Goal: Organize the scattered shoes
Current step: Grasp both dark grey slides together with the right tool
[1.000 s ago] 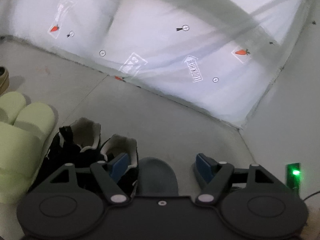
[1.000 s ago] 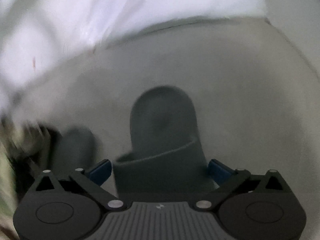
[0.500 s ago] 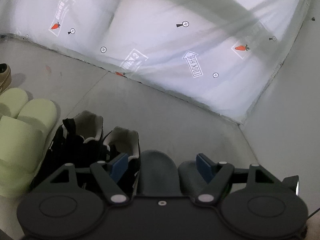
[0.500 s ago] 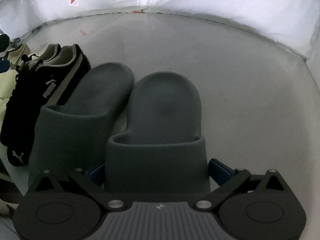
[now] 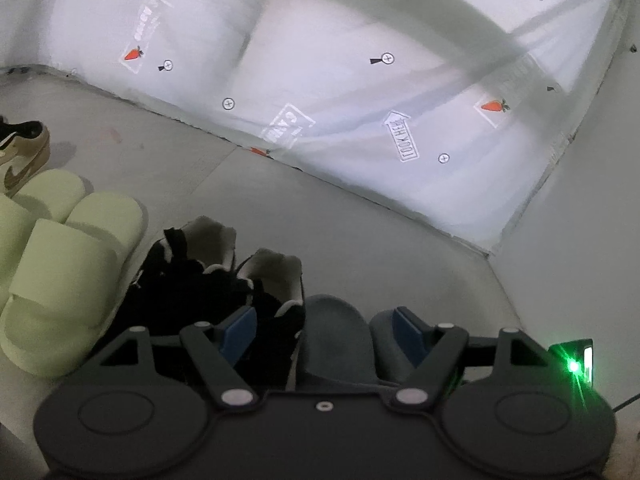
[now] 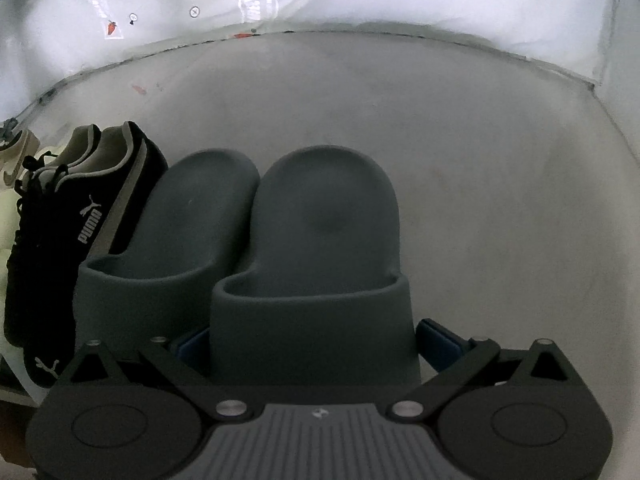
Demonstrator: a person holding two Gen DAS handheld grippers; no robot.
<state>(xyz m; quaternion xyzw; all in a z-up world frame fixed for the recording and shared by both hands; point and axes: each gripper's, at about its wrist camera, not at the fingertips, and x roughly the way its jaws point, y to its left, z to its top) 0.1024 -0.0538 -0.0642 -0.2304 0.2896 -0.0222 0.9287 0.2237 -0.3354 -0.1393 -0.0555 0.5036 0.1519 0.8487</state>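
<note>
Two dark grey slides sit side by side on the pale floor (image 6: pixel 480 160) in the right wrist view, heels far and straps near; the right slide (image 6: pixel 320 248) lies between the blue pads of the right gripper (image 6: pixel 316 340), whose fingers stand spread on either side of its strap; one pad (image 6: pixel 440 344) shows just beside the strap's right edge, and whether either pad presses the foam cannot be told; the left slide (image 6: pixel 176 232) touches its partner along the inner edge.

Left of the slides stands a pair of black sneakers (image 6: pixel 76 232) (white logo lettering on the side), close against the left slide; beyond them, at the far left edge, a strip of pale green and a tan shoe are only partly seen.

From the left wrist view the row reads left to right: a tan sneaker (image 5: pixel 24 152) at the far left, a pair of pale green slides (image 5: pixel 68 260), the black sneakers (image 5: pixel 216 284), then the heels of the grey slides (image 5: pixel 336 332); the left gripper (image 5: pixel 320 330) hangs above them with its fingers wide apart and nothing between them; a green light (image 5: pixel 574 366) glows at the near right; a white sheet printed with carrots (image 5: pixel 360 80) lies beyond the floor's far edge.
</note>
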